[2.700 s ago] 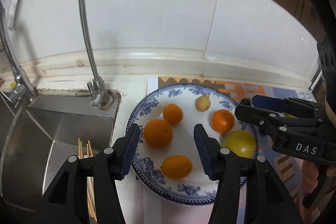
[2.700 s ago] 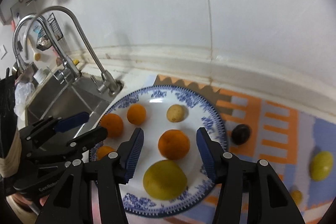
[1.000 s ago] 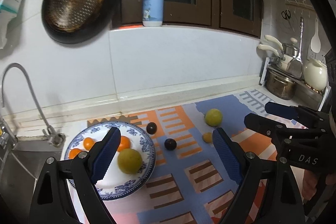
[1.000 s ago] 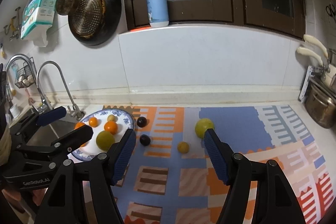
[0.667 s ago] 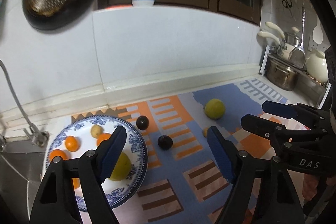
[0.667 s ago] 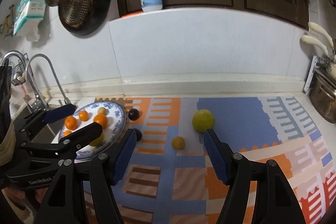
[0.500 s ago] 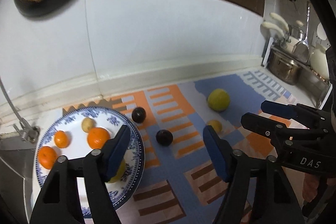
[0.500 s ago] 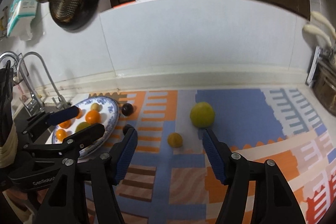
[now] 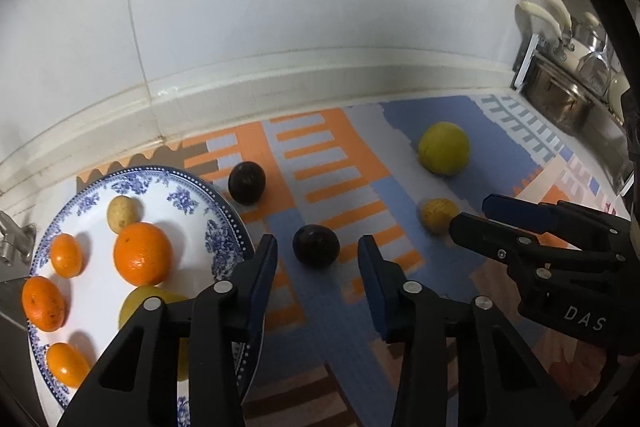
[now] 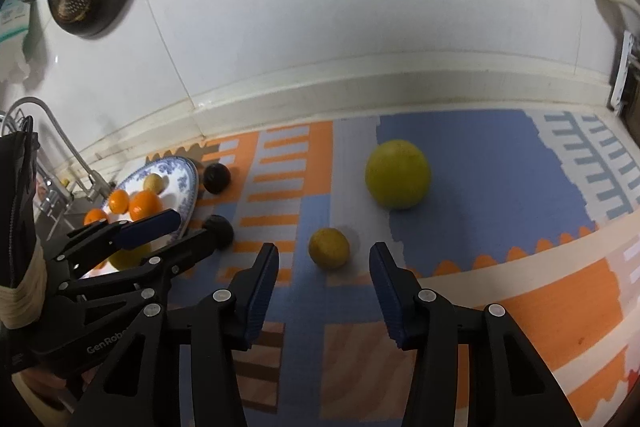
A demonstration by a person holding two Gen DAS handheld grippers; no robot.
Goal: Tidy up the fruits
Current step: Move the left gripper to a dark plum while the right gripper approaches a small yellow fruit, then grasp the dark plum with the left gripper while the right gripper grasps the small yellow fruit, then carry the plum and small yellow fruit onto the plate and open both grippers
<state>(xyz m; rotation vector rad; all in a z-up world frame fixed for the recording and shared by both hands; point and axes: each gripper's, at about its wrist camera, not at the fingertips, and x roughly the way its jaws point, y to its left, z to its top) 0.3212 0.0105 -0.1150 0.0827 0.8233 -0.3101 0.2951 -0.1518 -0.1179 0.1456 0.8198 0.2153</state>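
Four fruits lie loose on the patterned mat (image 9: 320, 163) that covers the desk: a dark round fruit (image 9: 315, 247) nearest the left tool, a second dark fruit (image 9: 247, 182) just beside the plate rim, a small yellow-orange fruit (image 10: 329, 248) and, farther back, a large yellow-green fruit (image 10: 397, 174). The blue-and-white plate (image 9: 188, 193) at the sink end already carries several oranges, a small tan fruit and a yellow one half hidden behind the left tool's finger; I read it as the collection point, so the loose four are what remains. Left tool (image 9: 317, 267): jaws narrowing, the near dark fruit sits just ahead of and between the blue pads, pads not yet on it, nothing held. Right tool (image 10: 323, 269): jaws likewise closing in, the small yellow-orange fruit framed just ahead of its pads, apart from both, nothing held. Each tool is pitched down toward the mat and lined up on its own fruit, presumably to take two at once, each hand working its own side to avoid crossing. Both targets are round and sit free on a flat mat, so an off-centre pinch could roll them away; the pads probably need to come further forward around the widest part before they meet.
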